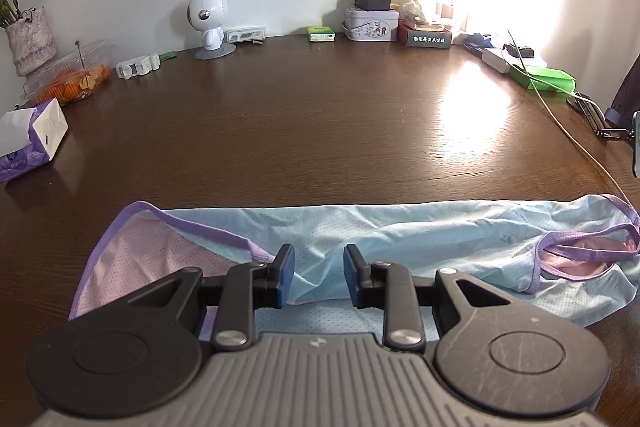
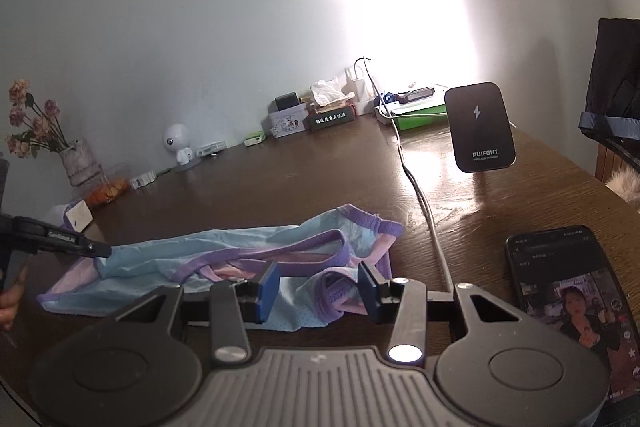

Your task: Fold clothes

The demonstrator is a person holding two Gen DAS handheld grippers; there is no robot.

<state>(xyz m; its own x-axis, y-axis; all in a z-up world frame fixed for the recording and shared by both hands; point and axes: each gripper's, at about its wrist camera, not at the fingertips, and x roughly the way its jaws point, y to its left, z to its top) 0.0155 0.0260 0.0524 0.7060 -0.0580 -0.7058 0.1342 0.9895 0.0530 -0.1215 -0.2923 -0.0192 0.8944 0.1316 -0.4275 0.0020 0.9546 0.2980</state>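
A purple-and-white tissue pack (image 1: pixel 30 137) sits at the left edge of a dark brown wooden table (image 1: pixel 320 107). Near the front edge lies a light blue mesh garment with purple trim and pink lining (image 1: pixel 380 231), folded into a long band. The left gripper (image 1: pixel 319 277) hovers over its middle, jaws apart. The right gripper (image 2: pixel 318 291) hangs above the strap end, jaws apart. A black smartphone (image 2: pixel 568 303) lies just right.

Garment (image 1: pixel 360 239) lies across near bench (image 1: pixel 300 131), left gripper (image 1: pixel 319 275) over its middle, right gripper (image 2: pixel 318 293) over its right end. Phone (image 2: pixel 568 303) right of garment. Tins (image 1: pixel 372 23) far, tissue box (image 1: pixel 30 139) left.
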